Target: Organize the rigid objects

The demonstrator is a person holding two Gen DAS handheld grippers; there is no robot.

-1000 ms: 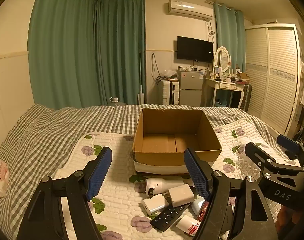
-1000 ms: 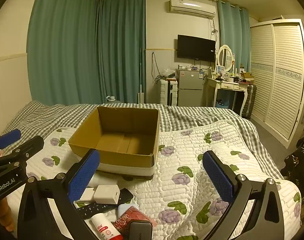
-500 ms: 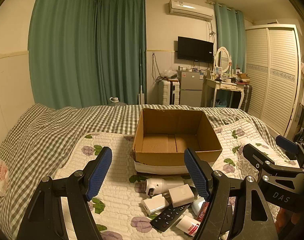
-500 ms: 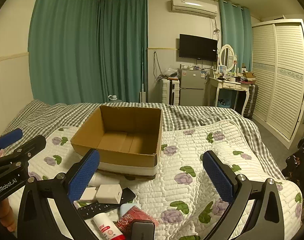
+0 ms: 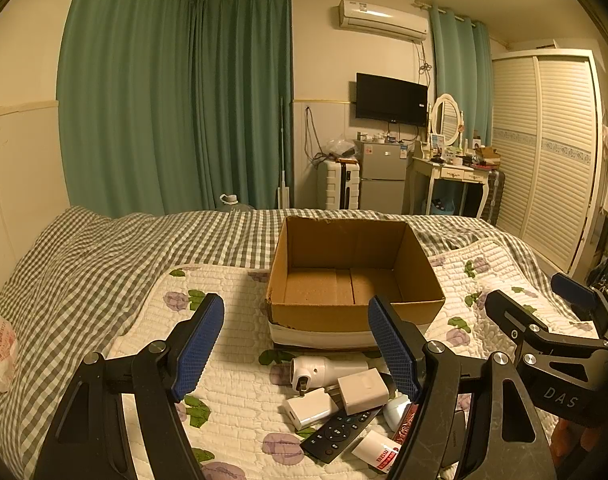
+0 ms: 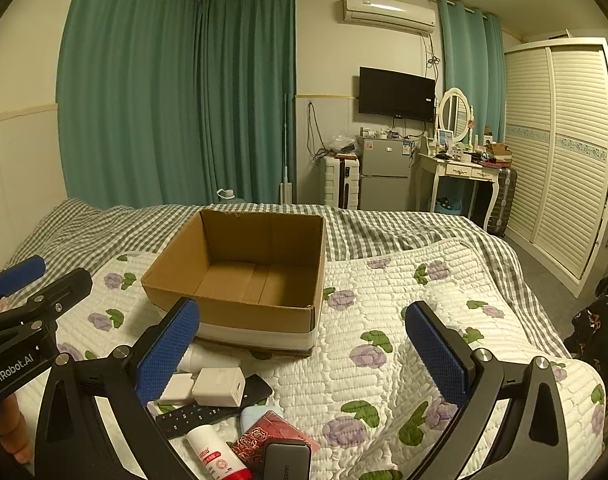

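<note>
Two tongs hover wide and empty over the quilted bed [image 5: 223, 380]; left gripper [image 5: 295, 344], right gripper [image 6: 304, 348]. Beyond them sits the empty cardboard box [image 5: 354, 314]. Below and between their jaws lies the pile: remote [image 5: 340, 432], white charger cube [image 5: 362, 386], small tube [image 6: 215, 454]. Pieces overlap, so I reckon a careless pinch could drag a neighbour or slip on the soft quilt

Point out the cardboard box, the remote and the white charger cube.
Box [image 5: 354, 314]: left wrist view, front outer wall.
Remote [image 5: 338, 432]: left wrist view, button face.
Charger cube [image 6: 219, 386]: right wrist view, its front face.
</note>
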